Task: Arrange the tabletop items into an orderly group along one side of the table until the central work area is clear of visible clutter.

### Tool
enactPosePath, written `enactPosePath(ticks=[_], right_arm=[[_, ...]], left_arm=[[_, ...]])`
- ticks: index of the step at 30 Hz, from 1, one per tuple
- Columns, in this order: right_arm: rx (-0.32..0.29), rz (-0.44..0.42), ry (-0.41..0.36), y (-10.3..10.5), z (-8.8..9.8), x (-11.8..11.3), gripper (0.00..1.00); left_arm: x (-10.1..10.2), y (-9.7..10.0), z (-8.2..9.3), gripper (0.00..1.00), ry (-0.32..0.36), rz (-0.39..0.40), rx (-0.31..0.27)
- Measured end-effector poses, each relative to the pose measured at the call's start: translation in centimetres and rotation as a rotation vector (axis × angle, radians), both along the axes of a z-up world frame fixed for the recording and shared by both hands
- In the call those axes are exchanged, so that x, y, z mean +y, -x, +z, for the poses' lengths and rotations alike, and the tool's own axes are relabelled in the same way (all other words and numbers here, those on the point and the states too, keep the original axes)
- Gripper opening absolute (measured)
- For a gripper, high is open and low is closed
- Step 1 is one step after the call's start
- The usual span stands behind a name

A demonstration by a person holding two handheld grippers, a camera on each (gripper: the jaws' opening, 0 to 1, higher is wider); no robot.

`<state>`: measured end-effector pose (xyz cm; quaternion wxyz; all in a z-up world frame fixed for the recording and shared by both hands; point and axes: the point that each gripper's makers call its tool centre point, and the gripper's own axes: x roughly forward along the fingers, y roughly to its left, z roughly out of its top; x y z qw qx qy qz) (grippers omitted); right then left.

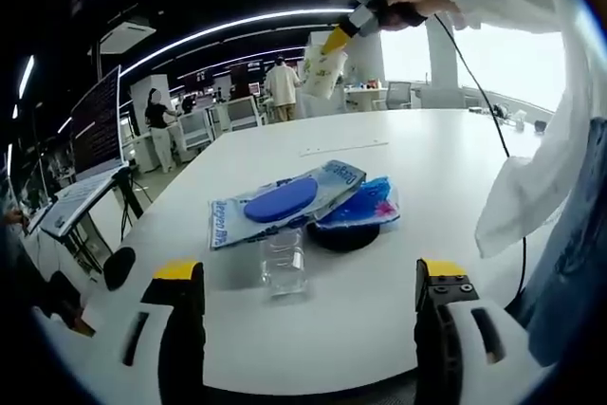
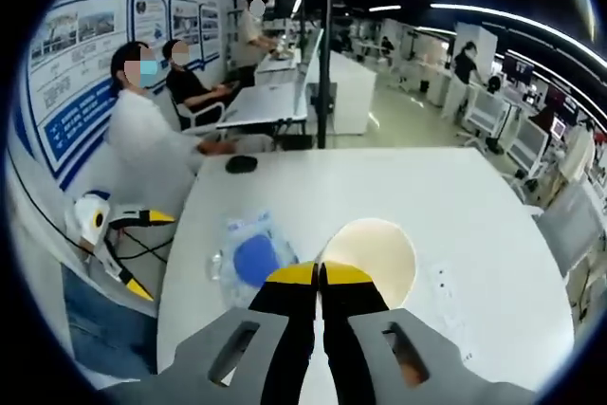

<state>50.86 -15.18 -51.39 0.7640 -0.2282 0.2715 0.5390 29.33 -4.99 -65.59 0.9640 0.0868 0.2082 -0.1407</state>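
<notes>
Left claw [image 1: 303,315] gapes empty over white table [image 1: 427,168]; right claw [image 2: 320,277] pinches paper cup [image 2: 375,251]; open-plan office behind.

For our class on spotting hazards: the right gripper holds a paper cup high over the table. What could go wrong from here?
1. The right gripper pinches the cup only by its rim, so the cup may slip, buckle or drop while being carried.
2. The clear glass stands just ahead of the open left gripper and is hard to see; a careless reach could tip it.
3. The blue lid rests loosely on the packet; it may slide off.
</notes>
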Motion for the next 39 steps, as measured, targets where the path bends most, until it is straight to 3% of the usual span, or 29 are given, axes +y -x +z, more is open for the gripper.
enactPosePath(ticks=[7,13,19,27,34,39], right_arm=[[0.009,0.033,0.103,-1.8,-3.7,0.4,0.0],[0.024,0.04,0.146,-3.2,-6.6,0.6,0.0],[0.077,0.016,0.159,-4.6,-9.3,0.8,0.0],[0.075,0.045,0.205,-5.0,-13.0,1.2,0.0],[0.096,0.049,0.223,-5.8,-15.2,1.4,0.0],[0.117,0.035,0.233,-6.0,-16.5,1.1,0.0]], left_arm=[[0.2,0.1,-0.2,0.89,-0.009,0.007,0.013],[0.2,0.3,-0.6,0.88,-0.015,0.007,0.03],[0.2,0.3,-0.7,0.85,-0.029,0.005,0.031],[0.7,0.4,-1.4,0.82,-0.054,0.023,0.06],[0.9,0.6,-2.0,0.76,-0.072,0.023,0.089],[1.4,0.6,-2.1,0.77,-0.092,0.04,0.092]])
